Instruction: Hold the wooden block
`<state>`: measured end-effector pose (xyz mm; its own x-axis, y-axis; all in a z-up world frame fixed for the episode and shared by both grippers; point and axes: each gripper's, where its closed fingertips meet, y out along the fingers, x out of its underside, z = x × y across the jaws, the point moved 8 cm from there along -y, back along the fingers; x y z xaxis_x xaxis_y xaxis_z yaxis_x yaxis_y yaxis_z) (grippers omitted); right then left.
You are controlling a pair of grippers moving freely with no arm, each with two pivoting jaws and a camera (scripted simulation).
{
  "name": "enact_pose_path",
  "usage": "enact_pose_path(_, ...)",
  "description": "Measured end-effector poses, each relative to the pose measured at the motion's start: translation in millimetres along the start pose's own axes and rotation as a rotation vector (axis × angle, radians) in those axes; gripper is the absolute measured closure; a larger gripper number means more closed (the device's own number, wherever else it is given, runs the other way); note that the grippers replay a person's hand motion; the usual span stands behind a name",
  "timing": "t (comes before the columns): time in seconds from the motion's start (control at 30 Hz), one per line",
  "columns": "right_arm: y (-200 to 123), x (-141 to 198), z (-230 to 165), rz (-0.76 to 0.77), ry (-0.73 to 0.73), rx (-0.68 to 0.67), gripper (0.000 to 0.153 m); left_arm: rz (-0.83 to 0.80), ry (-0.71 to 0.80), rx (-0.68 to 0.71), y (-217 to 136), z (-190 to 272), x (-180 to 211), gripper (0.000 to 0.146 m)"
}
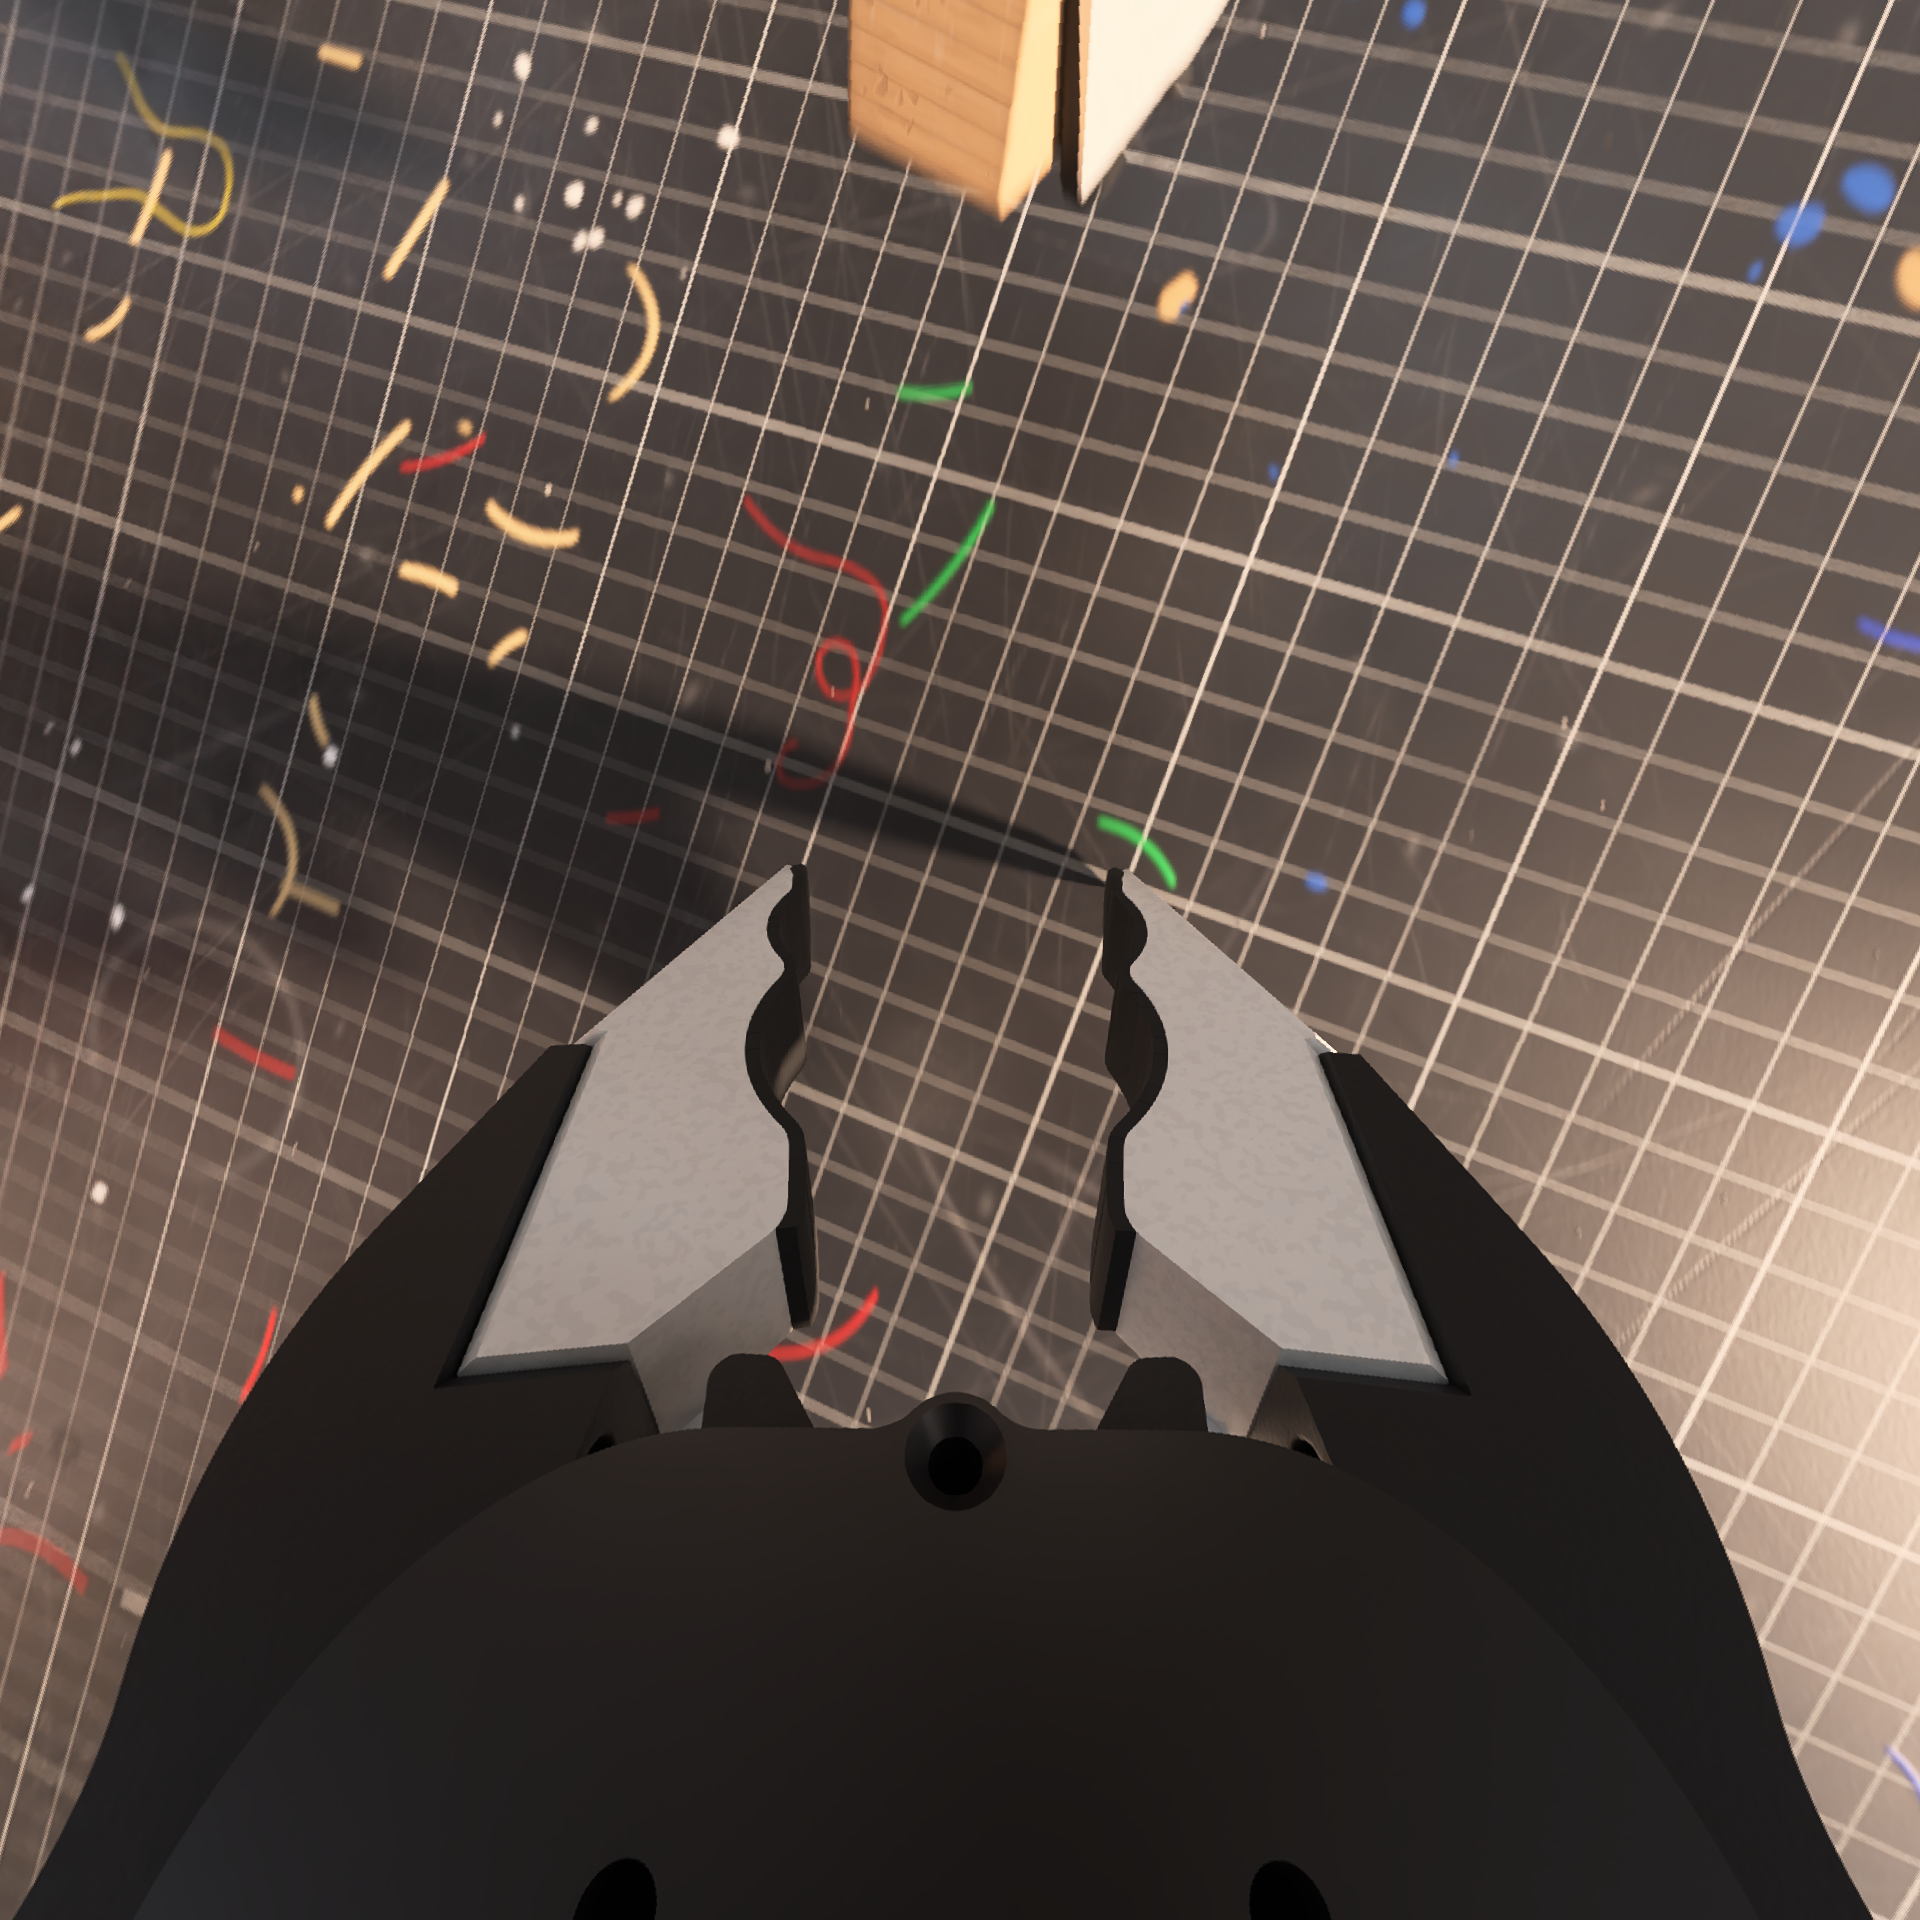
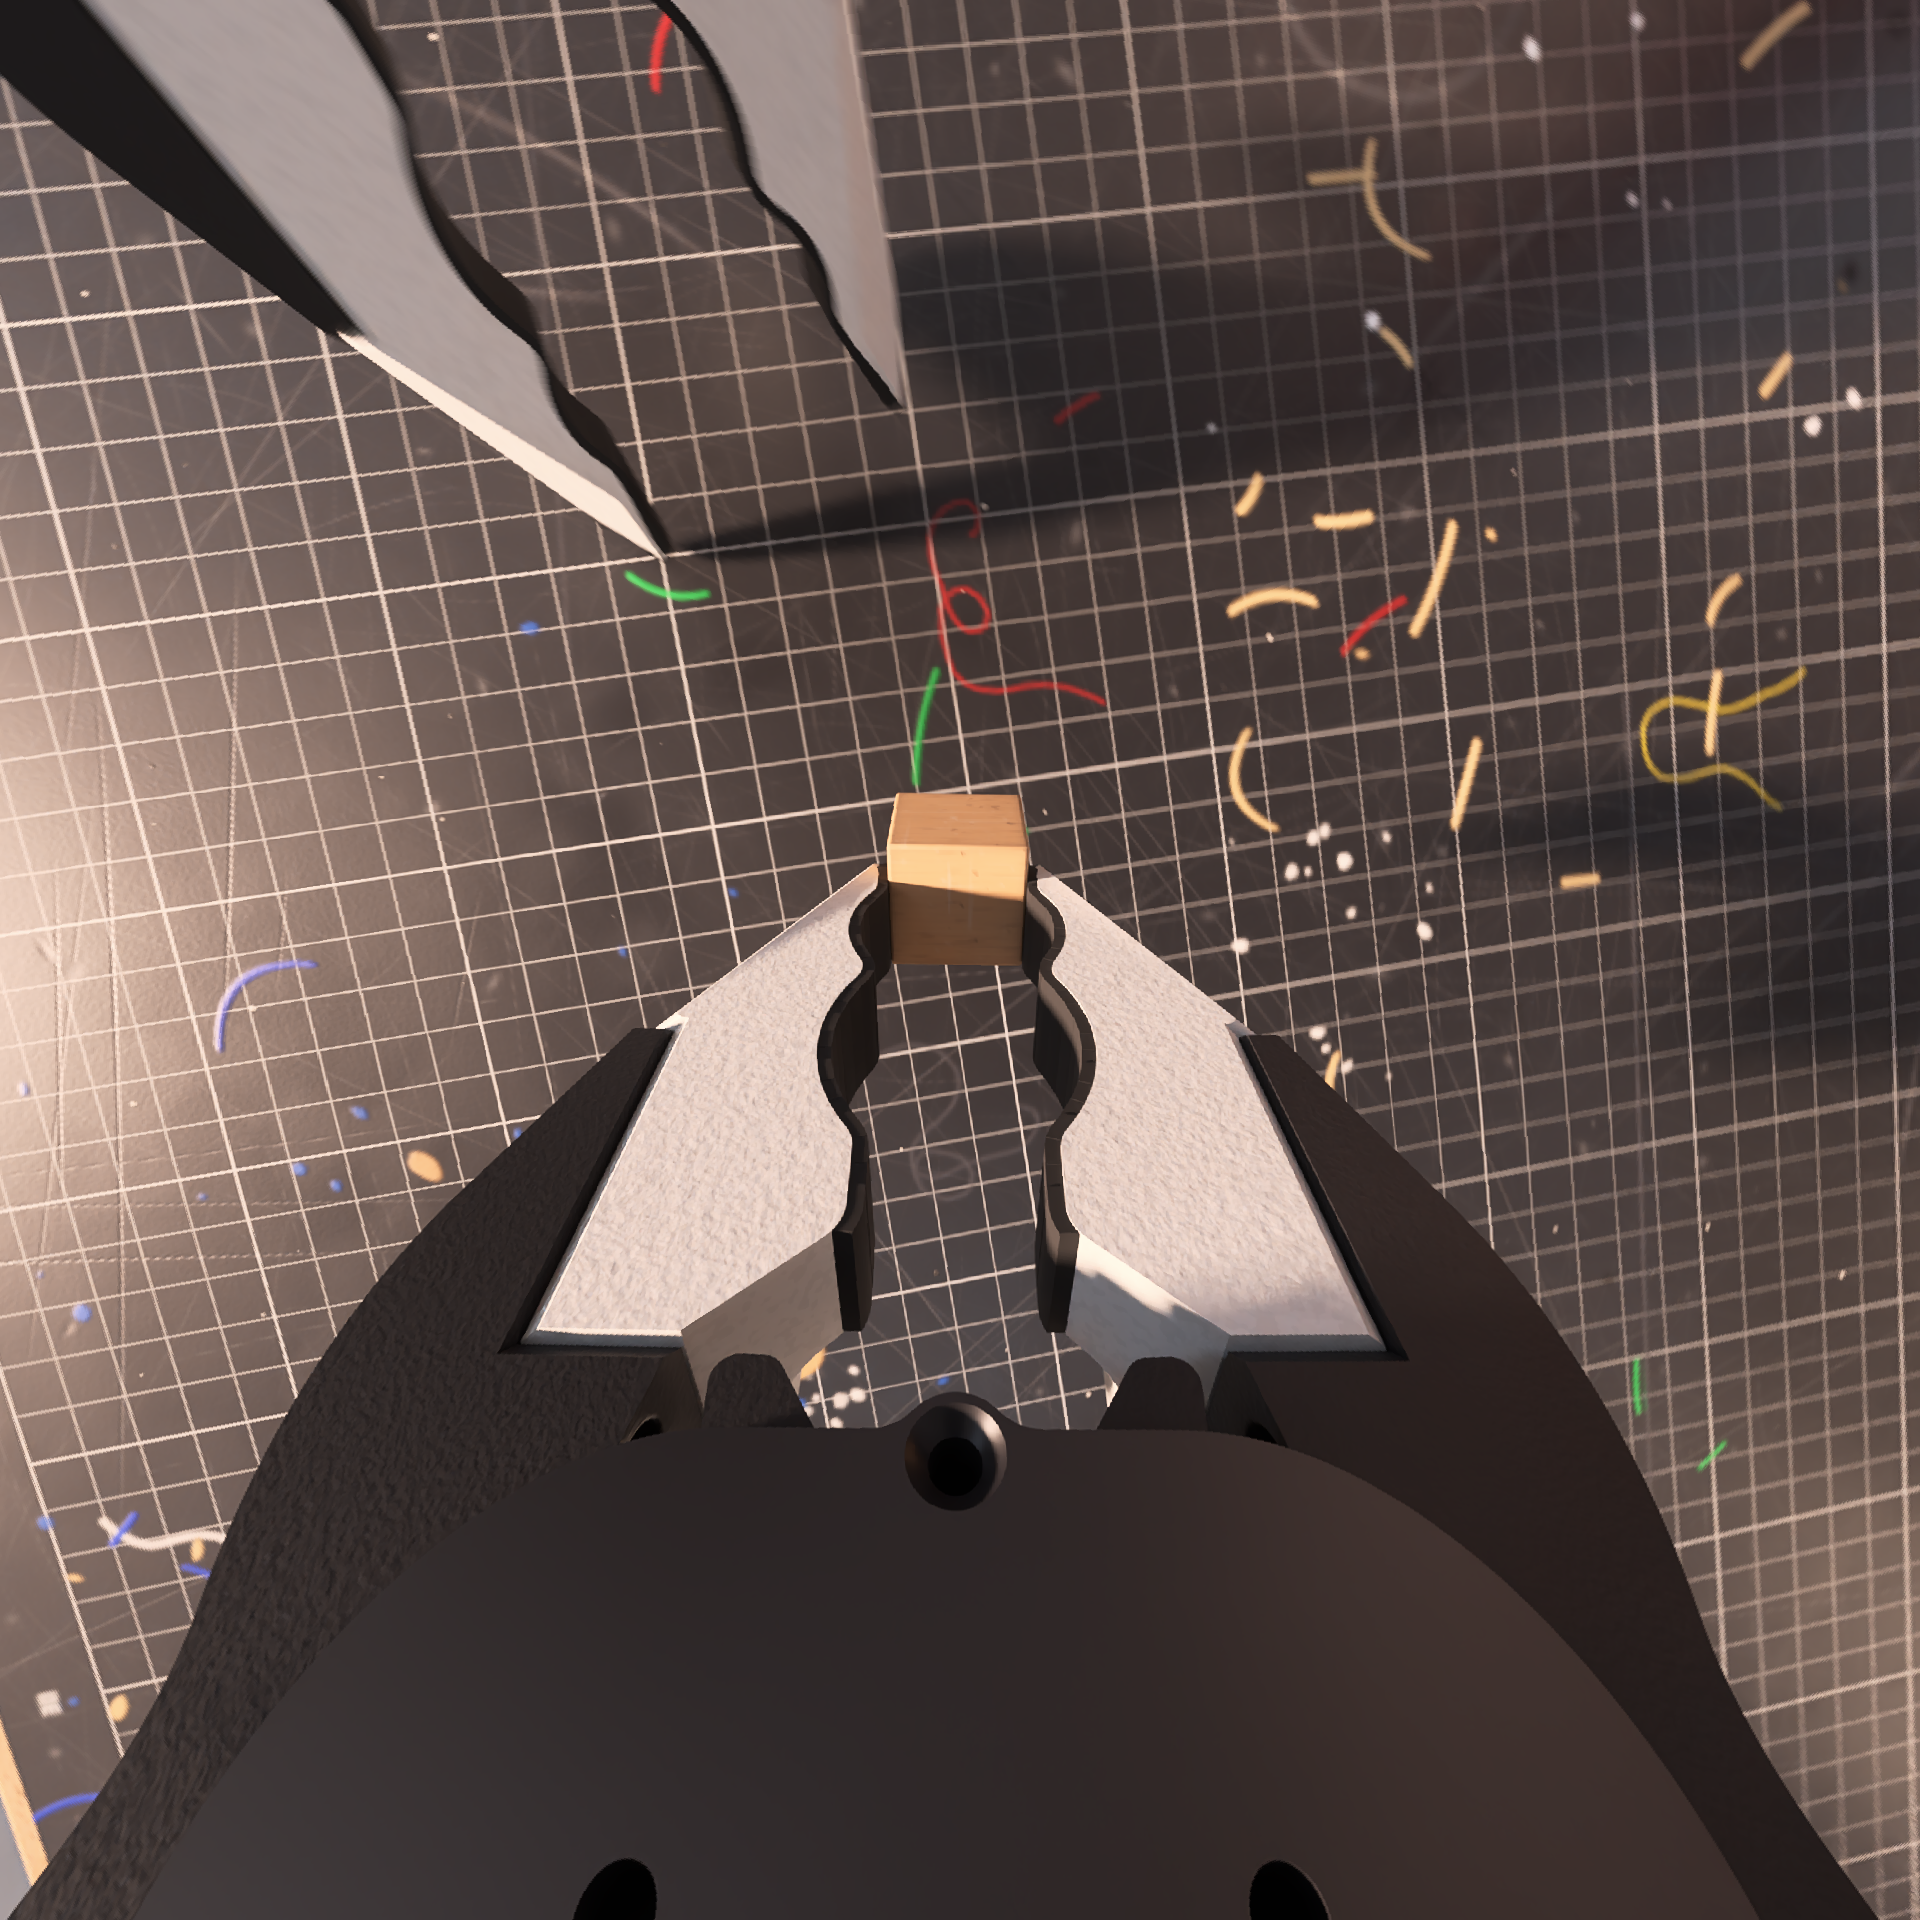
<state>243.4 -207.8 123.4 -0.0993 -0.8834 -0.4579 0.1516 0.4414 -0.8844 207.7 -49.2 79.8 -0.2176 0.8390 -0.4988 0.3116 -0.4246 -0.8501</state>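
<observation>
The wooden block is a small light-brown cube, clamped between the fingertips of my right gripper, which is shut on it. It appears to be held above the dark gridded cutting mat. In the left wrist view the block shows at the top edge, with a white finger of the right gripper against its right side. My left gripper is open and empty, with its tips close to the mat. It also shows in the right wrist view, beyond the block and apart from it.
The mat carries coloured scribbles and paint specks: red and green lines between the grippers, yellow marks to one side. A pale wooden edge shows at the bottom left of the right wrist view.
</observation>
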Motion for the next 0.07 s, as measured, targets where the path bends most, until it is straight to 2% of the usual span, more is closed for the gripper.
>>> enact_pose_path(0.07,-2.3,5.9,2.1,0.012,0.026,0.012,0.129,0.000,-0.002,-0.035,-9.1,4.3,9.2,0.088)
